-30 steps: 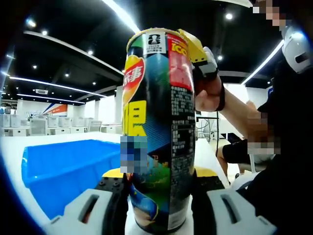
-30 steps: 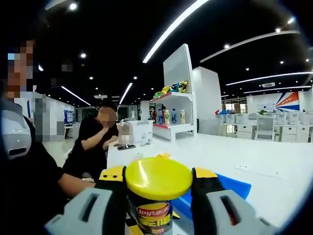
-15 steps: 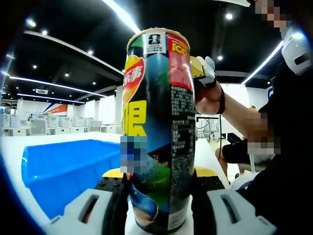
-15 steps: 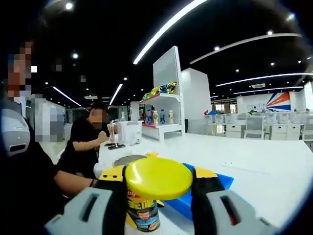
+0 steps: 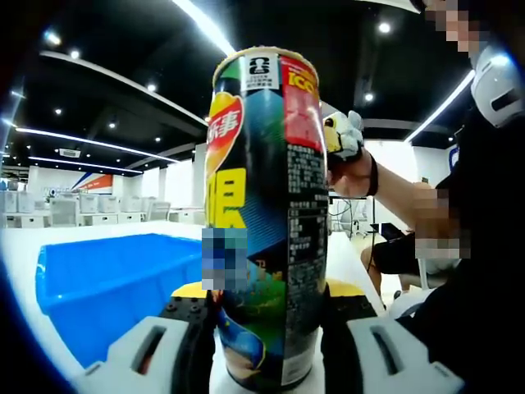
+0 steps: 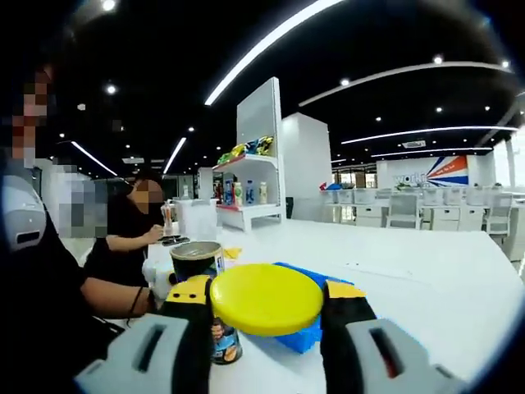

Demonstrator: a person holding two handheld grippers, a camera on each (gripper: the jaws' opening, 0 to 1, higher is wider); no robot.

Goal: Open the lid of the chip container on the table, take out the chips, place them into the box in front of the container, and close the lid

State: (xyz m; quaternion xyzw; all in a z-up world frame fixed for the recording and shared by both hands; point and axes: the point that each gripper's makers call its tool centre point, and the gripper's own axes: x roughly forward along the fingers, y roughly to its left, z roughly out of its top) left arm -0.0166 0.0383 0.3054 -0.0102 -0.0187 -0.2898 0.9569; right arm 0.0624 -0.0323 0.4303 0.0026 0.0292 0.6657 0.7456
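Lid off, can open, chips next.

My left tool (image 5: 267, 328) is clamped on the chip can (image 5: 267, 213), upright on the white surface (image 6: 426, 295), long axis vertical. My right tool (image 6: 267, 308) is clamped on the yellow lid (image 6: 267, 298), held flat, off to the side of the can's open mouth (image 6: 197, 250). Blue box (image 5: 107, 287) sits just beside the can. Judging from this, the right tool is nearer the mouth but must shed the lid first.

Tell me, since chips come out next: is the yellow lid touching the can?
Apart. The right gripper view shows the lid in the tongs, away from the can.
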